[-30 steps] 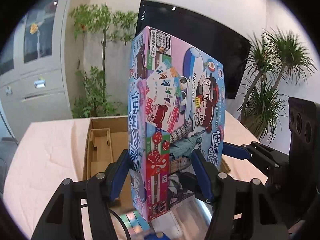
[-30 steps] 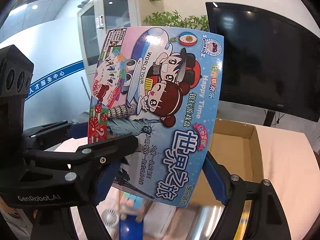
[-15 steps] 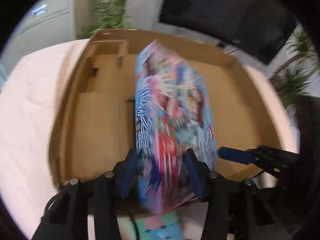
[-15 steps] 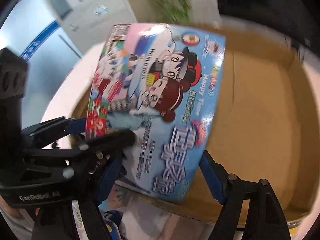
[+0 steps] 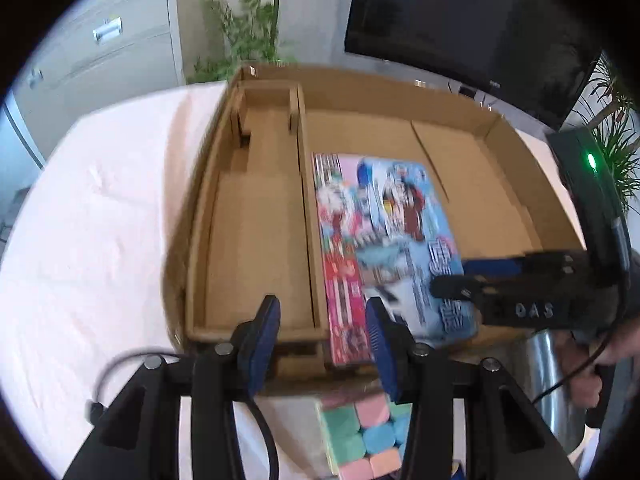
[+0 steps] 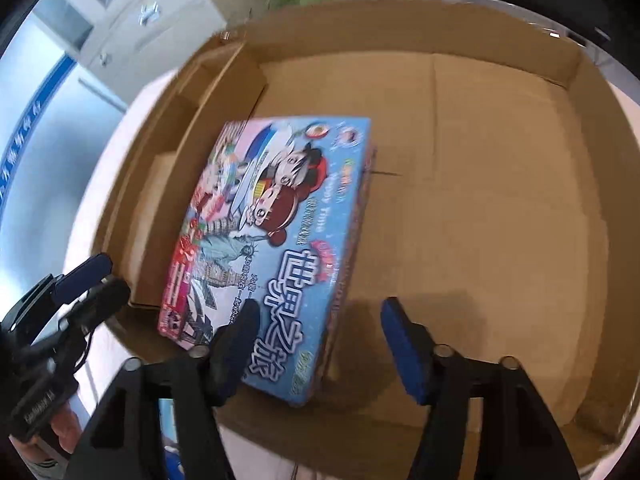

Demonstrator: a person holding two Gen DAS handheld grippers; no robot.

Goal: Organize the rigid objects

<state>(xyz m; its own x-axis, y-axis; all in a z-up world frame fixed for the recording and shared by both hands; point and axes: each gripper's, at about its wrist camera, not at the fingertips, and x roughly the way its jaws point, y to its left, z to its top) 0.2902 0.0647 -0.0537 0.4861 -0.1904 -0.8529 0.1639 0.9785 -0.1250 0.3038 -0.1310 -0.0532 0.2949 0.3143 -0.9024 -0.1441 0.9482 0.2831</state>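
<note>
Game box (image 6: 276, 248) that stood upright between both sets of jaws a second ago now lies flat, face up, on the floor of the cardboard tray (image 6: 500, 208), centre-left of frame, tight against the divider (image 5: 306, 216). It's a flat glossy rectangular carton, blue and pink cartoon print, against plain matte corrugated board. Left gripper (image 5: 322, 344) and right gripper (image 6: 320, 348) have both let go, jaws just been closing, gripping nothing, at the box's near edge; pastel cube puzzle (image 5: 366, 436) lower centre.
</note>
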